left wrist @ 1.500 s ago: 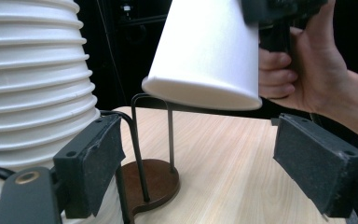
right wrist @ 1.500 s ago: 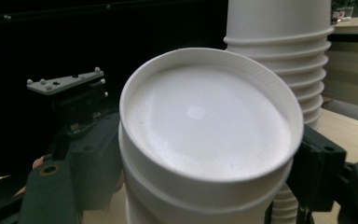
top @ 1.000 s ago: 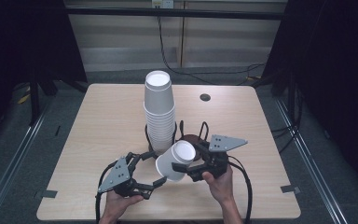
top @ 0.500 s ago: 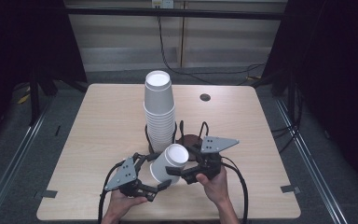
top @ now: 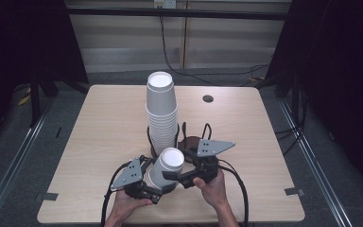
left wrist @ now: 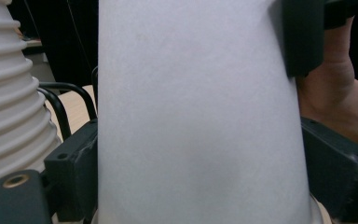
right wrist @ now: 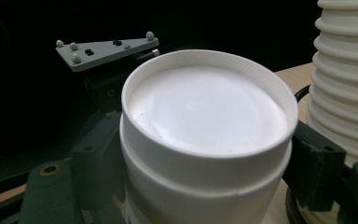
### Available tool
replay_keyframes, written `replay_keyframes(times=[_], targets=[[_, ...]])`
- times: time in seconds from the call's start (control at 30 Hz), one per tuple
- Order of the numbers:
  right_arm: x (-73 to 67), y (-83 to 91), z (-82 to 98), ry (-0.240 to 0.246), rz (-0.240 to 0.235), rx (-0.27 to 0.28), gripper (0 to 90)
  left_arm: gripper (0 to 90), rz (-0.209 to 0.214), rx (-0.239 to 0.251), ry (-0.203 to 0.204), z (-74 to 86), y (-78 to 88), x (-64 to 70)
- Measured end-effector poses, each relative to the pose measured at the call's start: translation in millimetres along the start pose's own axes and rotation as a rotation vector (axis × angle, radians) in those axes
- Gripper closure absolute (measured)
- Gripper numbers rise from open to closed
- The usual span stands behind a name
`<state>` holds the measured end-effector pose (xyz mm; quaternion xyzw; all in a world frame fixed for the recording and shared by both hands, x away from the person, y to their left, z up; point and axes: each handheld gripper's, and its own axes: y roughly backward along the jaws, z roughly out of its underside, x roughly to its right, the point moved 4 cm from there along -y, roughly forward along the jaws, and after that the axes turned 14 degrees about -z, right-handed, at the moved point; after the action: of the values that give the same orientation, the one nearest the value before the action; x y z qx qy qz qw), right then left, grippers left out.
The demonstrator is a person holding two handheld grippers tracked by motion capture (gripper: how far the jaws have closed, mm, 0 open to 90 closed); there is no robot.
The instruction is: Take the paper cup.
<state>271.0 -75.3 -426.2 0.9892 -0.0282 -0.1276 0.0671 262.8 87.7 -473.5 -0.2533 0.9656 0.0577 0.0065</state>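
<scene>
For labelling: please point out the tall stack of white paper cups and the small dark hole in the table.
tall stack of white paper cups [top: 161,111], high view, side wall.
small dark hole [top: 208,99], high view, centre.

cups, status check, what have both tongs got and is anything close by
Left tongs and right tongs both shut on nested white cups, held upside down. Tall cup stack close behind, in a black wire holder.

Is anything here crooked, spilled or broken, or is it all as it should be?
Nothing spilled or damaged. The tall cup stack stands straight in its black wire holder. The one oddity: both grippers grip a tilted pair of nested cups, bottom upward.
</scene>
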Motion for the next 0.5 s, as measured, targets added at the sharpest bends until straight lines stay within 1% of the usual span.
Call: replay_keyframes(times=[0.07, 0.13, 0.17, 0.27, 0.33, 0.37, 0.43, 0.5], targets=[[0.9, 0.2, 0.3, -0.002, -0.002, -0.006, 22.2, 13.3, -0.008, -0.010, -0.005, 0.7, -0.2, 0.0], [0.7, 0.5, 0.0, 0.001, -0.006, -0.017, 21.7, 14.2, 0.000, -0.011, -0.007, 0.3, 0.1, 1.0], [0.2, 0.8, -0.2, 0.001, -0.006, -0.015, 21.4, 14.6, -0.004, -0.005, -0.002, -0.1, 0.1, 1.0], [-0.5, 0.9, -0.7, 0.007, -0.004, -0.008, 20.5, 15.1, 0.011, -0.004, 0.021, -0.8, 0.8, 0.2], [-0.6, 0.8, -0.9, 0.011, 0.004, -0.001, 17.8, 15.2, 0.010, -0.015, 0.035, -0.6, 1.3, -1.5], [-0.6, 0.7, -1.0, 0.012, 0.006, 0.000, 16.8, 15.3, 0.002, -0.025, 0.030, 0.2, 1.9, -2.8], [-0.6, 0.7, -1.3, 0.022, 0.008, 0.009, 16.2, 15.3, 0.000, -0.032, 0.025, 0.5, 3.5, -4.0], [0.3, 1.0, -1.5, 0.023, 0.011, 0.012, 13.4, 15.5, -0.001, -0.035, 0.020, 0.4, 4.6, -4.6]])
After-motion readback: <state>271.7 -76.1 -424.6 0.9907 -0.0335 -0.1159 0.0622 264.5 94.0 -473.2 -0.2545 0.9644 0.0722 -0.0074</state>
